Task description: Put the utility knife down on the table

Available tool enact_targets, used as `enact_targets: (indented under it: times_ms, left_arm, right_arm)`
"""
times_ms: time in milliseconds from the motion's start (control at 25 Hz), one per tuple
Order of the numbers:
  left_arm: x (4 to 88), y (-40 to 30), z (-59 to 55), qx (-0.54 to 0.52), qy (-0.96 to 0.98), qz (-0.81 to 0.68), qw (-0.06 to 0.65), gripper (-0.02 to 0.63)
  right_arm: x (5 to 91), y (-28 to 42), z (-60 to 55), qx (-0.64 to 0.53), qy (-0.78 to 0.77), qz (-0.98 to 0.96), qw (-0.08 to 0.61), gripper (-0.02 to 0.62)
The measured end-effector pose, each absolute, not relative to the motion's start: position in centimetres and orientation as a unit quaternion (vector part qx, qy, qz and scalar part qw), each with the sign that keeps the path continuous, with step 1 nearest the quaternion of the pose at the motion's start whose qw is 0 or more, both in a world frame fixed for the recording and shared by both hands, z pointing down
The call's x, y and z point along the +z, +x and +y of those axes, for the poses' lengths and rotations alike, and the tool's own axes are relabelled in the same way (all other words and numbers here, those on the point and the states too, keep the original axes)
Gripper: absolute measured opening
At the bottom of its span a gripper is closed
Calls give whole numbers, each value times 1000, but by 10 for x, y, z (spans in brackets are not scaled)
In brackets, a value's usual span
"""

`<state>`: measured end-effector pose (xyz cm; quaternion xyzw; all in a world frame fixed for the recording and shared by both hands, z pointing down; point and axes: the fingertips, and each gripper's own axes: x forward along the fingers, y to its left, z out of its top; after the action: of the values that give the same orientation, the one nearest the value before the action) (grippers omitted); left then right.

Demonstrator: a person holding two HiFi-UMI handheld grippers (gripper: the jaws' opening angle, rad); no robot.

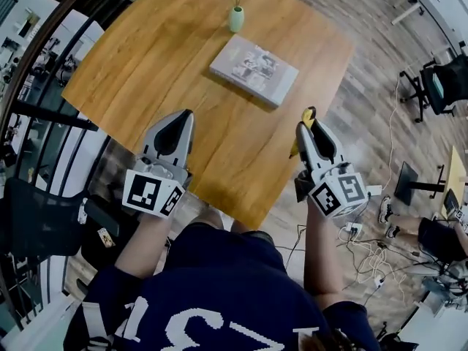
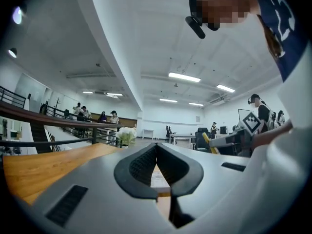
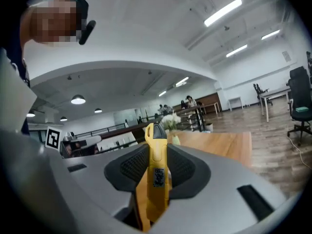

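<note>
A yellow utility knife (image 3: pixel 156 172) stands upright between the jaws of my right gripper (image 3: pixel 157 152), which is shut on it. In the head view the knife (image 1: pixel 308 116) pokes out past the right gripper (image 1: pixel 306 127), held above the near right edge of the wooden table (image 1: pixel 161 57). My left gripper (image 1: pixel 186 115) hovers over the table's near left part. Its pads (image 2: pixel 141 165) meet at the tips and hold nothing. The left gripper view also catches the knife (image 2: pixel 210 143) off to the right.
A grey book (image 1: pixel 254 69) lies on the table's far middle, with a small green vase (image 1: pixel 236 18) of white flowers behind it. A black railing (image 1: pixel 44 57) runs along the left. Office chairs (image 1: pixel 439 86) and floor cables (image 1: pixel 358 247) are at the right.
</note>
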<state>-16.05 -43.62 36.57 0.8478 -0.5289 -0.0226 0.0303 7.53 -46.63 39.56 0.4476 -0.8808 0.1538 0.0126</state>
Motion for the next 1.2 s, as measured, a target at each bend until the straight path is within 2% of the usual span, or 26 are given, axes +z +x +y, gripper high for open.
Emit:
enact_targets:
  times_ms: [360,640,760,840,920,1200]
  left_arm:
    - [436,-166,-450,24,834,-544,91,15]
    - [462,-170,-452,53,826,-551,108,15]
    - [459,-169,-452,50,824,-554,106,15]
    - [449,-168,-453,44,824,-556,98,15]
    - [436,-167,-456,37,824,-558,86,15]
    - [370,-160,-467,12,824,-566,35,15]
  right_arm:
    - [606,70,-490,286,443,-819,226,127]
    - [669,73,-501,293,450,-786,305,132]
    - [656,73,-503,283,450,-797,286,177]
    - [624,79,-508,250,464,-811,255,90]
    - [577,85,-514,202,481,-826,212,36]
    - [385,117,-509,65,521,-850,39,23]
